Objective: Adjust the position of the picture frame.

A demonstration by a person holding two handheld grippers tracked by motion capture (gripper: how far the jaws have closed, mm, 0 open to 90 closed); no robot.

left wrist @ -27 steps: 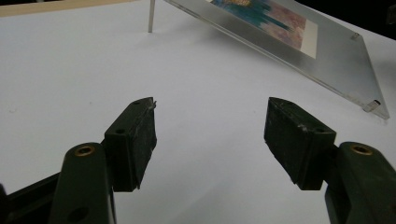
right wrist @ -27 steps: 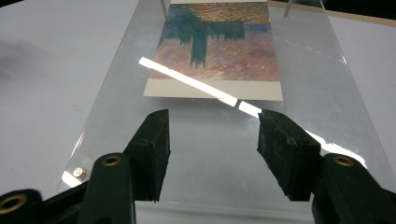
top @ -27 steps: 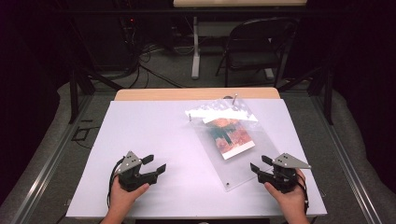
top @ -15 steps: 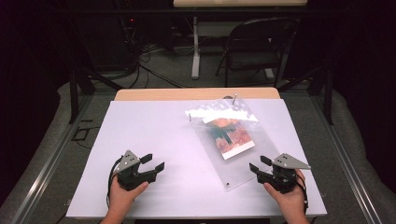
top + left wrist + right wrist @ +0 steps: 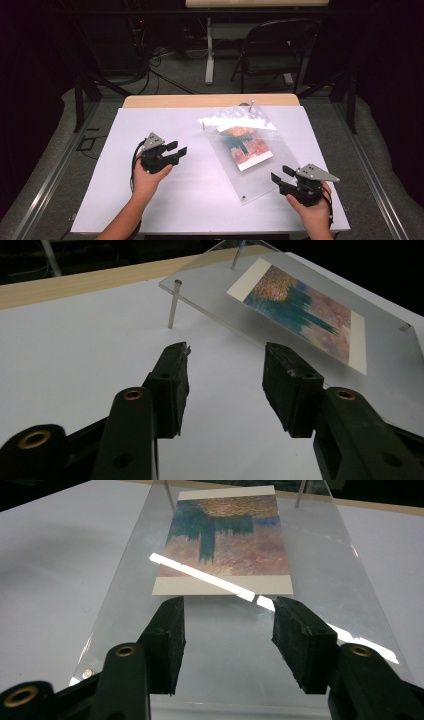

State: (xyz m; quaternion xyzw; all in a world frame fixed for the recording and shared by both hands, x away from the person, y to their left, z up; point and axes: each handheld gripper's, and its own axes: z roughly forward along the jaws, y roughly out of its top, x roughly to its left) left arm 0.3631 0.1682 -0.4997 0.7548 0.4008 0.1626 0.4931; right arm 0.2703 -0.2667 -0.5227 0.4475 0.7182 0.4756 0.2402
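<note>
High view
- Table: a white table top (image 5: 200, 200) with a wooden strip along its far edge.
- Frame: a clear acrylic frame (image 5: 250, 172) lay right of the table's middle, slanted, its far end propped on thin metal posts and its near end down on the white surface.
- Print: a colourful print (image 5: 246, 146) in teal, orange and pink sat inside the clear frame, toward its far half.
- Left gripper (image 5: 176, 148): held in the left hand (image 5: 147, 180) left of the frame, well apart from it, jaws standing apart with nothing between them.
- Right gripper (image 5: 281, 173): held in the right hand (image 5: 312, 207) at the near right, just beside the frame's near right edge, jaws apart and empty.
- Background: a folding chair (image 5: 272, 50) and cables on the floor beyond the table.

Left gripper view
- Jaws: both black jaws stood wide apart over bare white table, gripping nothing.
- Frame (image 5: 300, 295): ahead and to the right, raised on a metal post (image 5: 173, 304) at its near corner; the print (image 5: 300, 315) showed through it.
- Contact: the jaws were short of the frame's edge.

Right gripper view
- Jaws: spread wide, nothing clamped.
- Frame (image 5: 320, 580): directly ahead, running away from the camera, a bright glare streak across it.
- Print (image 5: 227, 540): lay beyond the jaw tips, its white border nearest.
- Contact: whether the jaws touched the plate I could not tell.
</note>
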